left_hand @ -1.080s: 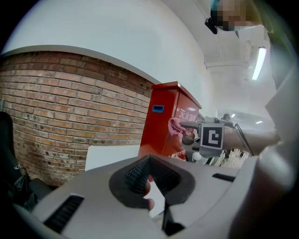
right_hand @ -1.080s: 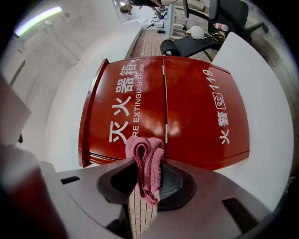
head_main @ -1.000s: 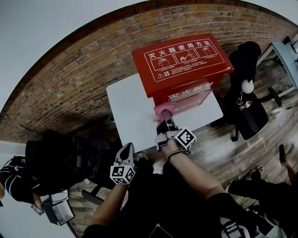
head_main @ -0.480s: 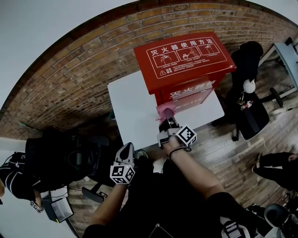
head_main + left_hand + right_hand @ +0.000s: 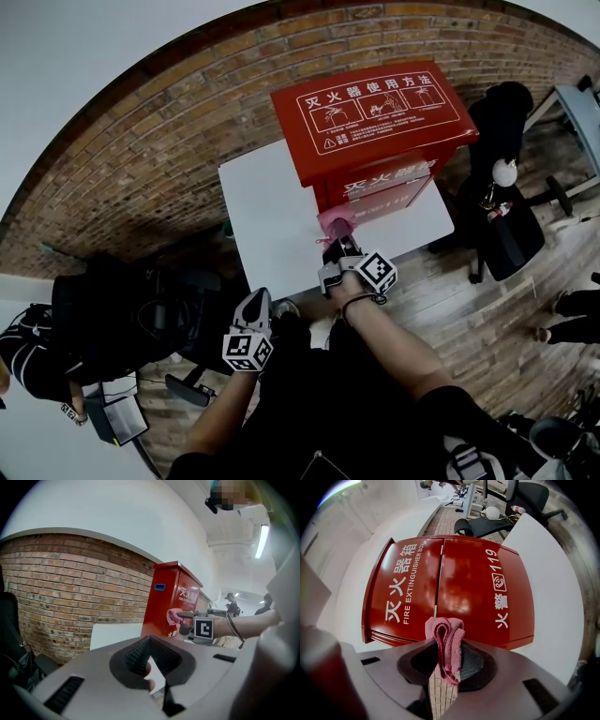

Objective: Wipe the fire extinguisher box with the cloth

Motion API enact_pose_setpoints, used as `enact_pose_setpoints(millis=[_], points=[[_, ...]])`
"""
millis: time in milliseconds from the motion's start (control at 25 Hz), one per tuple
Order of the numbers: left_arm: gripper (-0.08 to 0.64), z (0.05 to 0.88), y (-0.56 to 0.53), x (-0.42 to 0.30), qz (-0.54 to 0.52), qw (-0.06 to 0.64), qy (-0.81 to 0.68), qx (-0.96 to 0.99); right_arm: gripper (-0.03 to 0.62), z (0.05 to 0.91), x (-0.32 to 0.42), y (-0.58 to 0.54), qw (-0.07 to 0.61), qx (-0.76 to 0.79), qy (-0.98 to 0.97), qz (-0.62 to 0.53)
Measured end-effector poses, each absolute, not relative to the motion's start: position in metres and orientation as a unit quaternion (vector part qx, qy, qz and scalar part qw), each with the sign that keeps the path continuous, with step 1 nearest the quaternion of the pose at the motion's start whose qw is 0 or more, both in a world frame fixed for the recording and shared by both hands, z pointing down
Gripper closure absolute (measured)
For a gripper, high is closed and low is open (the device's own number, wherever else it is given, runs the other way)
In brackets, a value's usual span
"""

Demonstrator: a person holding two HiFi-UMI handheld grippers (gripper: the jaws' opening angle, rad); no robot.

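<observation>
While clamped on the folded pink cloth point(image 5: 446, 639), the right gripper point(image 5: 447, 660) is held at the lower front of the red fire extinguisher box point(image 5: 454, 578). The left gripper point(image 5: 150, 640), jaws together and empty, is held well back from it. Pressed too hard, the cloth could be dragged loose or the box shoved.

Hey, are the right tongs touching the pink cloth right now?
Touching. The right gripper view shows the folded pink cloth pinched between the closed sides of the right tongs, both pads pressing on it.
</observation>
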State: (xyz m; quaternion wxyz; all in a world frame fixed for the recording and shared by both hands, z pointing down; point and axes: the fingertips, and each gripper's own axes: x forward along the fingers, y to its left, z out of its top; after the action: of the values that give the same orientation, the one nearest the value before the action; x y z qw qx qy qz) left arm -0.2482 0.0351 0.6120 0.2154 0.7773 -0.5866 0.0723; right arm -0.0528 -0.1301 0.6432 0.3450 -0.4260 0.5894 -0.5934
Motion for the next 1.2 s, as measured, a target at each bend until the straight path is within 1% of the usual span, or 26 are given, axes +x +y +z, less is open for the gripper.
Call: enact_pose_setpoints(millis=[480,1200], points=[[0.541,0.613,0.036,-0.250,0.080,0.212,-0.588,0.777,0.485,0.708,-0.049,-0.127,0.321,-0.435,0.554,-0.633],[0.541,0.613,0.025,-0.253,0.086,0.214,-0.584,0.778,0.485,0.748,-0.052,-0.126,0.298,-0.455,0.537,-0.644]])
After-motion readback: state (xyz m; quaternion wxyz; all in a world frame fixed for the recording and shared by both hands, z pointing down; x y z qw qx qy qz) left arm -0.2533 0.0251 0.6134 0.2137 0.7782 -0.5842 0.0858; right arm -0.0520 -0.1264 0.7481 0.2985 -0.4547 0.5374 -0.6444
